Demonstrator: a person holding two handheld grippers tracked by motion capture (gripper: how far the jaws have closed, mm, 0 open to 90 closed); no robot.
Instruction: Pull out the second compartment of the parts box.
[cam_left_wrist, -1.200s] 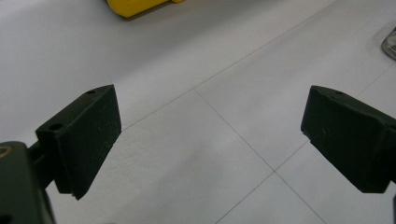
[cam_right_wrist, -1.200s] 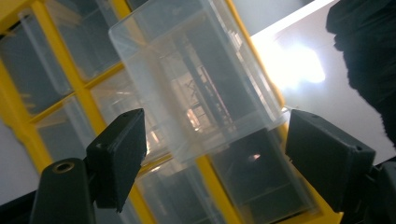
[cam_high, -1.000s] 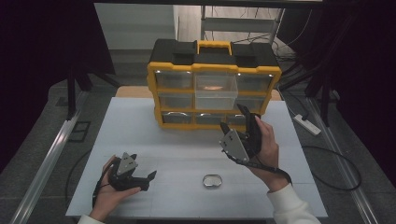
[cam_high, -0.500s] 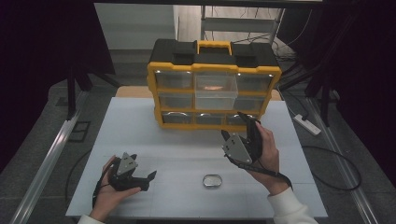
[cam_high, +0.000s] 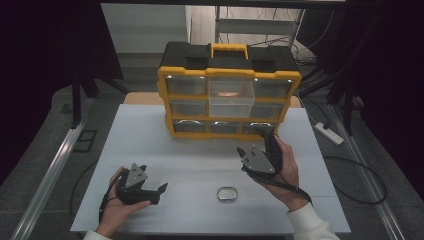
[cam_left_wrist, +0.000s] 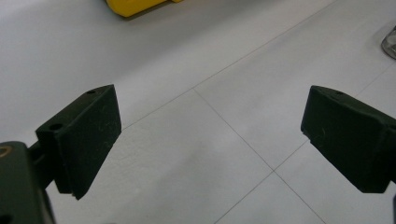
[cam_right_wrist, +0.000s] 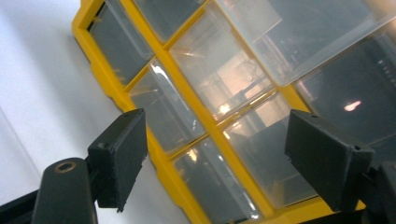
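Right gripper (cam_high: 255, 141) lowered, yellow organizer (cam_high: 230, 95), clear plastic drawers, oval metal ring (cam_high: 227, 193)

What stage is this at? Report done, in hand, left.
Done: the top middle drawer of the yellow organizer stands pulled out. In hand: nothing; the right gripper is open in front of the lower drawers, and the left gripper is open above the table. Left: the metal ring lies untouched on the table, perhaps for the drawer.
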